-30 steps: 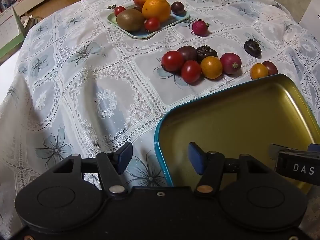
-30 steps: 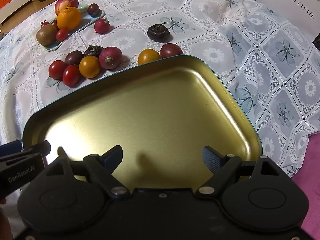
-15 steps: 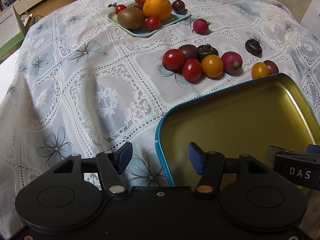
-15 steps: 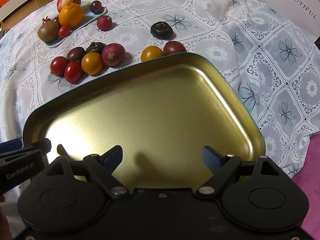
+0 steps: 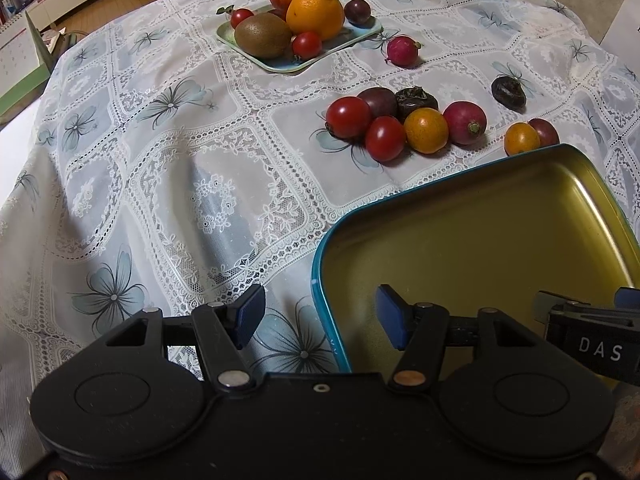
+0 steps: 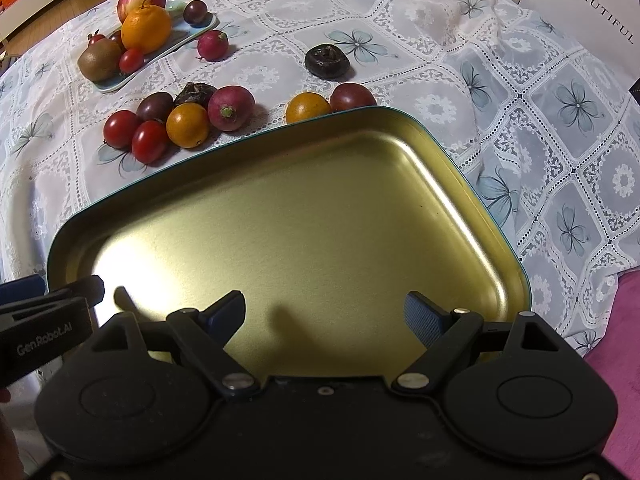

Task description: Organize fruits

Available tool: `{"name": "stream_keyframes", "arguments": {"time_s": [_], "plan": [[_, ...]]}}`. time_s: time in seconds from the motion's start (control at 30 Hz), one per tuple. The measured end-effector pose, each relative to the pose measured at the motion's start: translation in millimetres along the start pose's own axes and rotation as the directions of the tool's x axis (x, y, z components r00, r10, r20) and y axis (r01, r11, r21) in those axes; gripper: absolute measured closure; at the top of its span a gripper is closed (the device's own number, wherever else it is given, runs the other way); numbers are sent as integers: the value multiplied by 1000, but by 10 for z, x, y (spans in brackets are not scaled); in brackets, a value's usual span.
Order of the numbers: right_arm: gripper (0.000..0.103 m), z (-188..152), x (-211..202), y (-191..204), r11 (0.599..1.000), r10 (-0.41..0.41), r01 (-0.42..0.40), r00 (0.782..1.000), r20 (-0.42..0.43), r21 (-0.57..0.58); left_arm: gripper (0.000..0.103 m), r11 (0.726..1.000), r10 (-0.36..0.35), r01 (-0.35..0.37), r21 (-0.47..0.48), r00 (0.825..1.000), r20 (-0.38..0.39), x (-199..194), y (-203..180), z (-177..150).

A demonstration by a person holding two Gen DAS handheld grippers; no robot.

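Note:
An empty gold tray with a teal rim [image 6: 472, 184] [image 5: 320, 256] lies on the lace tablecloth in front of both grippers. Beyond it lies a cluster of small fruits: red tomatoes [image 5: 347, 117] [image 6: 120, 129], an orange one [image 5: 426, 130] [image 6: 187, 125], a radish [image 5: 465, 122] [image 6: 231, 107] and dark ones. Another orange fruit [image 6: 307, 107] and a dark red one [image 6: 353, 97] touch the tray's far rim. My left gripper [image 5: 320, 316] is open over the tray's left rim. My right gripper [image 6: 325, 314] is open over the tray's near part.
A light green plate [image 5: 352, 38] [image 6: 116, 85] at the back holds an apple, an orange, a kiwi and small fruits. A radish [image 5: 402, 51] lies beside it. A dark wrinkled fruit [image 6: 327, 60] lies alone. A white "BEAUTIFUL" card [image 6: 588, 4] stands back right.
Both views have shifted slightly; the fruits and tray sit a little lower in the frames. Both grippers stay open and empty.

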State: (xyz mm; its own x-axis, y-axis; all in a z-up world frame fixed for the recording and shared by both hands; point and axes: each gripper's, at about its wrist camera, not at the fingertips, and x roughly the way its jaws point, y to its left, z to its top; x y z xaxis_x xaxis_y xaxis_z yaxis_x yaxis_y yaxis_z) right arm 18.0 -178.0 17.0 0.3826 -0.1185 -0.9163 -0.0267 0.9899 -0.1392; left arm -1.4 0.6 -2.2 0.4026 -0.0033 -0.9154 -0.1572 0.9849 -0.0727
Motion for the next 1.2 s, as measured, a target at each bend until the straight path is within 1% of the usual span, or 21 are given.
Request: {"name": "stream_keyframes", "arguments": {"time_s": [0.53, 1.2], "plan": [[13, -19, -12, 15, 1000, -2, 2, 1000, 5, -12, 40, 1000, 3, -3, -4, 1000, -11, 11, 2, 8], [13, -9, -21, 12, 1000, -2, 3, 1000, 12, -6, 40, 1000, 27, -27, 5, 999, -26, 42, -6, 4]]}}
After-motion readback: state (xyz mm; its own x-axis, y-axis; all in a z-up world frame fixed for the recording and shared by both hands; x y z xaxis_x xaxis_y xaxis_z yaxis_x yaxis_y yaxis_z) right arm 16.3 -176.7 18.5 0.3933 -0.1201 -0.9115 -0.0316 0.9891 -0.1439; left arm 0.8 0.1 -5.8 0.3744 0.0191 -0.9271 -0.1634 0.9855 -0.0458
